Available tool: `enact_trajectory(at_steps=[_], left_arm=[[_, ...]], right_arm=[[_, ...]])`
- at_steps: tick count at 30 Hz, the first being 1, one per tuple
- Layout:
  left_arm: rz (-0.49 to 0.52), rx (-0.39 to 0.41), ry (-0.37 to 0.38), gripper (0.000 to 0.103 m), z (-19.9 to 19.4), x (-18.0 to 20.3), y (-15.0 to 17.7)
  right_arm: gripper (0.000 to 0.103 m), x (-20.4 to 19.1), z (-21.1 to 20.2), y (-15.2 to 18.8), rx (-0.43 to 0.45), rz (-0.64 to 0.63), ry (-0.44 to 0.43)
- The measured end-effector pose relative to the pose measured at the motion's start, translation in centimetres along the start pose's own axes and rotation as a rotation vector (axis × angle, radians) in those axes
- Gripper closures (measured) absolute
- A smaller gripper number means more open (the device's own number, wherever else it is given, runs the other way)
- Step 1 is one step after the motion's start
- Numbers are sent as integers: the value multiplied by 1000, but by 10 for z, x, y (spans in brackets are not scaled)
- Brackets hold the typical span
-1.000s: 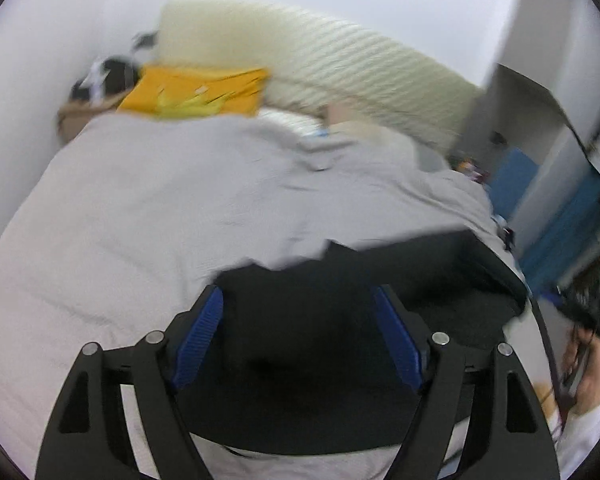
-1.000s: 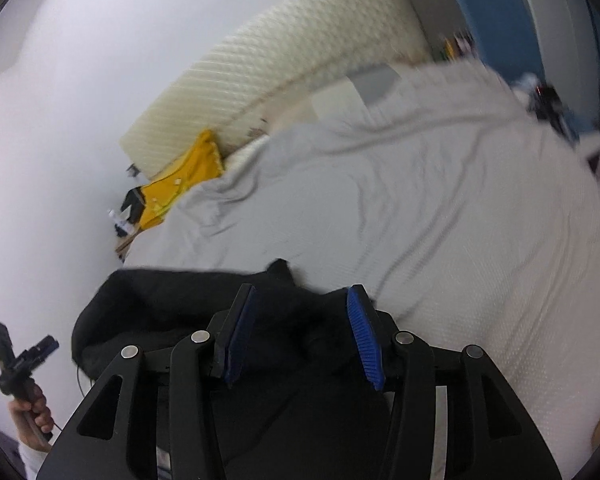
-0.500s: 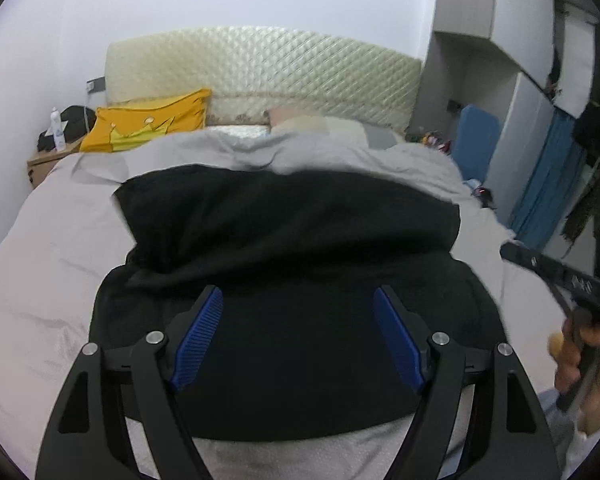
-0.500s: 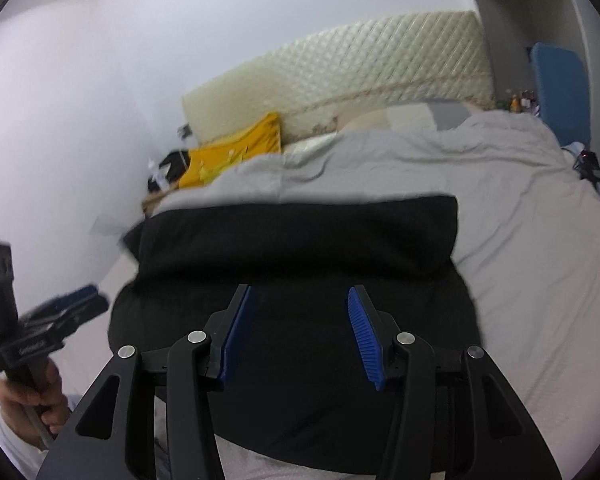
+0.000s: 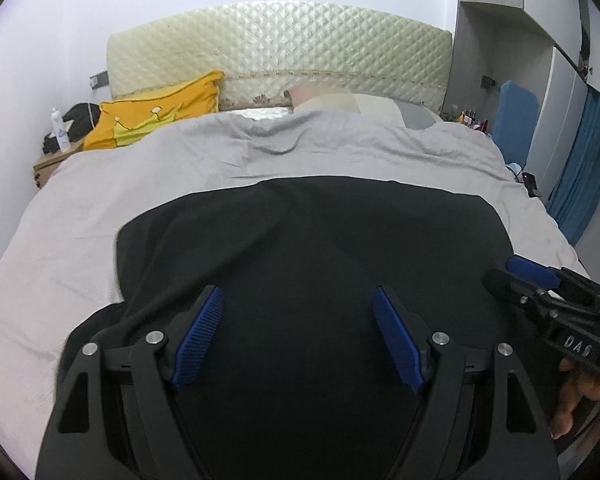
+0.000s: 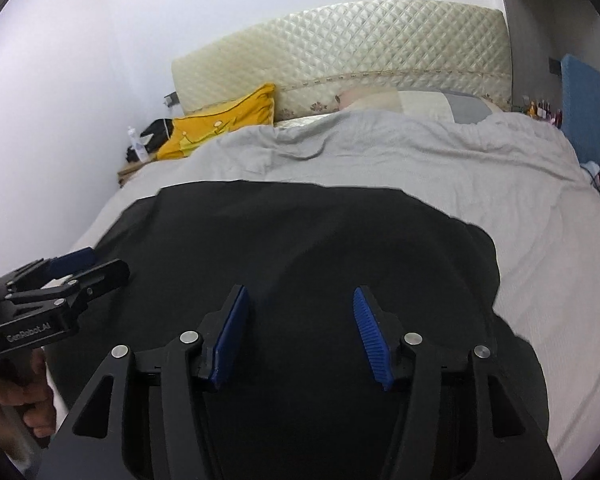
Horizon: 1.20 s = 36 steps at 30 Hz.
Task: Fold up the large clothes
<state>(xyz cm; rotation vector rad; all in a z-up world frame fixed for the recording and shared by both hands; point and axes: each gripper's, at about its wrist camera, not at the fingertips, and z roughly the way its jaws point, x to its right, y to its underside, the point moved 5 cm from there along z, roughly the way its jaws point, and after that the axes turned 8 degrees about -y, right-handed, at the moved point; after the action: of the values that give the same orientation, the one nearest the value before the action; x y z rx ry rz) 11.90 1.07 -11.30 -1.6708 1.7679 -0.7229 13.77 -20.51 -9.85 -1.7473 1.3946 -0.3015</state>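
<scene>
Left gripper (image 5: pixel 298 338) and right gripper (image 6: pixel 300 334), jaws spread wide, holding nothing, above a black garment (image 5: pixel 312 248) spread flat short of the headboard (image 5: pixel 280 64). Best pinching the corners nearest, then folding evenly toward the headboard

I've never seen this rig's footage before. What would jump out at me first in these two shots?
The big black garment spread across the grey bedspread fills the foreground of both views. Over it stand the open blue-padded left gripper and right gripper, neither holding anything. Beyond, a yellow pillow leans at the left of the quilted cream headboard.
</scene>
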Motion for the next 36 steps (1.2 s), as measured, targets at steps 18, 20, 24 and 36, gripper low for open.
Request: enact_trajectory(at_steps=[18, 20, 24, 36], left_arm=[[41, -23, -53, 24, 76, 20, -9], [46, -32, -54, 23, 86, 21, -12], [38, -71, -43, 21, 106, 19, -16], [6, -44, -20, 21, 87, 4, -13]], right_arm=[[24, 25, 61, -7, -23, -7, 47], [23, 30, 69, -9, -21, 3, 45], [22, 38, 87, -15, -20, 28, 22], [20, 33, 76, -14, -2, 0, 26]])
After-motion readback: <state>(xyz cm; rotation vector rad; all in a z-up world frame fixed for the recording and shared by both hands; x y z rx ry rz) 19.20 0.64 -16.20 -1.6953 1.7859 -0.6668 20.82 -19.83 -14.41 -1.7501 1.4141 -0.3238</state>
